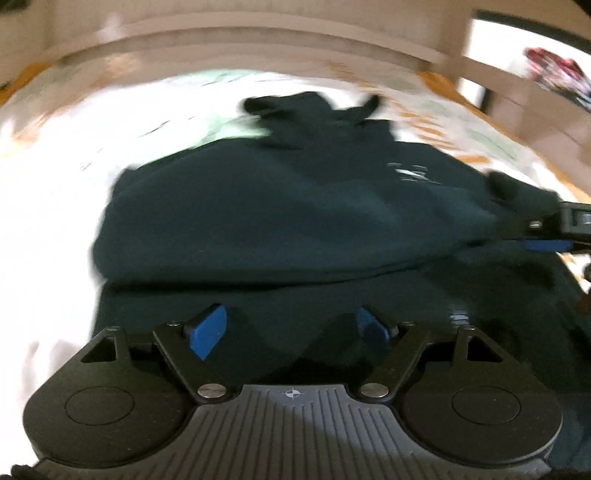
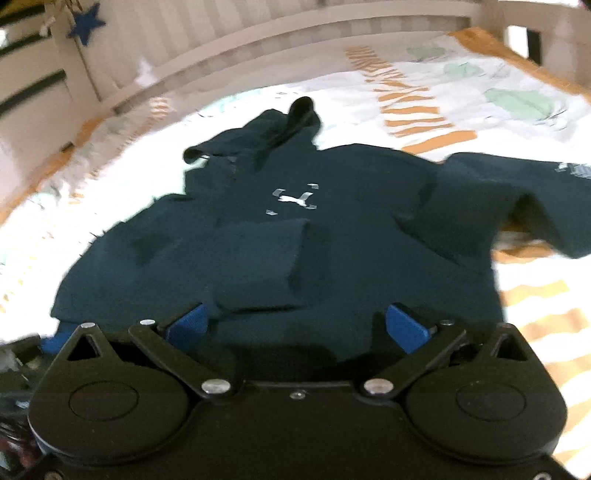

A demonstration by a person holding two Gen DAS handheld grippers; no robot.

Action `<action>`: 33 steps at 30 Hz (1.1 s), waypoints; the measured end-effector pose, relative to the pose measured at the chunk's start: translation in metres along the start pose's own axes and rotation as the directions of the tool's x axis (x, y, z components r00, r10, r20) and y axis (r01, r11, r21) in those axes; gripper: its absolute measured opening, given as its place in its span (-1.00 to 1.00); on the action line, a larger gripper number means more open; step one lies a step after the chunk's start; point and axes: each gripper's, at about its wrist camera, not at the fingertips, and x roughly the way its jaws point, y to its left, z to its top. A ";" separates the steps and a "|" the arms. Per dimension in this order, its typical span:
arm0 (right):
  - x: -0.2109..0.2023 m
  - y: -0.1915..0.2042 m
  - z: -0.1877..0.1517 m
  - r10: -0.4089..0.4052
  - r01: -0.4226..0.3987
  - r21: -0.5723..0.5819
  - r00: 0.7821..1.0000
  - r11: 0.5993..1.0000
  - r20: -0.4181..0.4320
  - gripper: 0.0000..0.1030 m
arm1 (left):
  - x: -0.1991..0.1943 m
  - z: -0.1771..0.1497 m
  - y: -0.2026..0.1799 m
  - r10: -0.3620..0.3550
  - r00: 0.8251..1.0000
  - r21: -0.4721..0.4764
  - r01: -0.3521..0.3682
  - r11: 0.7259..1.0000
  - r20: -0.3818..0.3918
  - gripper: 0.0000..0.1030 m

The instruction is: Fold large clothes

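Note:
A dark navy hoodie lies flat on the bed, hood at the far end and a white logo on the chest. One sleeve is folded across the front, and the other sleeve stretches out to the right. My right gripper is open, its blue pads wide apart over the near hem. My left gripper is open too, low over the hoodie with nothing pinched. The right gripper shows at the right edge of the left wrist view, at the cloth.
The bed sheet is white with orange stripes and green shapes. A pale slatted bed rail curves round the far side, with a blue star hanging on it. The sheet is bare left of the hoodie.

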 end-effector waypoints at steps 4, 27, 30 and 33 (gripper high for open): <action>0.020 0.002 0.007 0.039 -0.038 0.041 0.999 0.998 -0.014 0.99 | -0.003 -0.006 0.019 -0.050 0.997 -0.108 0.057 0.993 0.060 0.50; 0.019 0.024 0.034 -0.064 0.068 -0.097 0.997 0.993 0.044 -0.66 | -0.002 -0.013 0.005 -0.025 0.998 -0.012 0.026 1.000 0.065 0.74; 0.033 0.008 0.015 -0.082 0.081 -0.073 0.997 0.994 -0.007 -0.48 | -0.009 -0.010 0.007 -0.021 0.997 -0.032 0.023 0.999 0.069 0.74; 0.036 0.001 0.007 -0.075 0.075 -0.061 0.997 0.995 0.004 -0.24 | -0.023 -0.003 0.009 -0.009 0.997 -0.043 0.013 0.999 0.081 0.74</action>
